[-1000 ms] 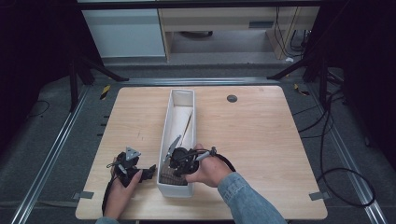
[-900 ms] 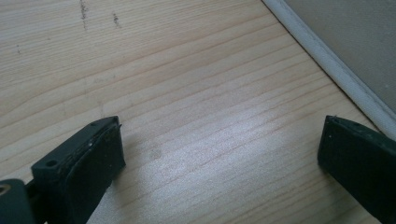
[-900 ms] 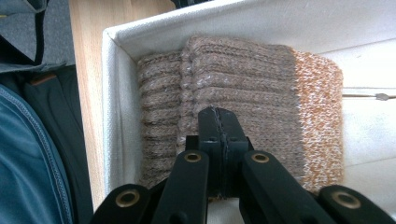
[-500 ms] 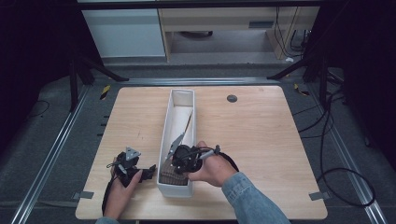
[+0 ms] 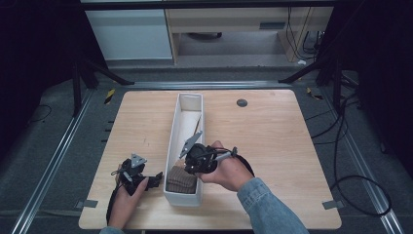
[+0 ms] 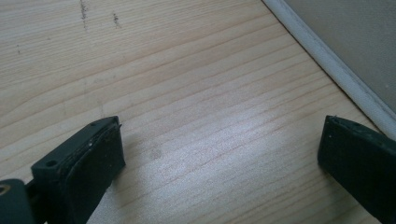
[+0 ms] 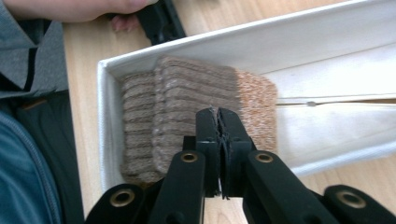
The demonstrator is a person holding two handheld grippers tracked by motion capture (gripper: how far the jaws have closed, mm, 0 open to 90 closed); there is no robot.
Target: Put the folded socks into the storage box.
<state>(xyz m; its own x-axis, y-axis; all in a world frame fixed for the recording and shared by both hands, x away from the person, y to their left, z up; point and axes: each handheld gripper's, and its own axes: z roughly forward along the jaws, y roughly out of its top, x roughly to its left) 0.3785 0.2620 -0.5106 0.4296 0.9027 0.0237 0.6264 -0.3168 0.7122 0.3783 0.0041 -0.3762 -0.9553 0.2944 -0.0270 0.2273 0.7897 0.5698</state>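
Jaws of right gripper pressed together (seemingly empty) above brown cloth; left gripper gapes.

our left gripper is a black, blocky tool with a small grey three-cornered plate on top and a dark cable looping from it. its black jaws carry flat rectangular pads with a small hole near the outer edge. our right gripper is black too, with a grey three-cornered plate and a black cable behind it. its jaws have slim black arms with brass-coloured rivets at the joints, and the pads look worn and ragged at their inner edges. our right arm wears a blue denim sleeve.
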